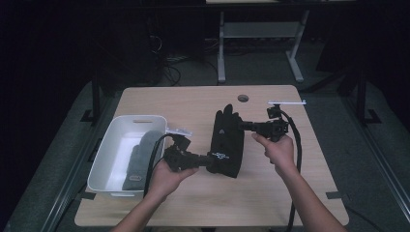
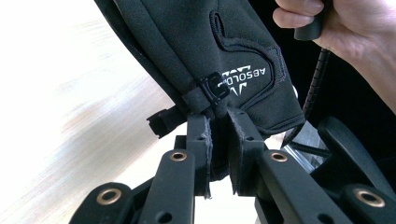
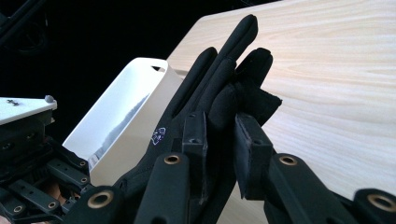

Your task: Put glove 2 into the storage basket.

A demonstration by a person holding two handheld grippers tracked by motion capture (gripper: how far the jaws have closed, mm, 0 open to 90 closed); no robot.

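While two tools pinch one black glove (image 1: 227, 140), one grey glove (image 1: 138, 162) in bin (image 1: 113, 130)

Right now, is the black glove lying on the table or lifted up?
Lifted up: the black glove hangs stretched between the left tongs at its cuff and the right tongs at its fingers.

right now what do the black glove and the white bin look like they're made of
Black fabric glove: looks like soft matte synthetic cloth, with stitched seams and a printed white logo; a fleece or neoprene type, hard to say which. White rectangular bin: probably moulded plastic, judging by its smooth, slightly glossy walls and rounded rim.
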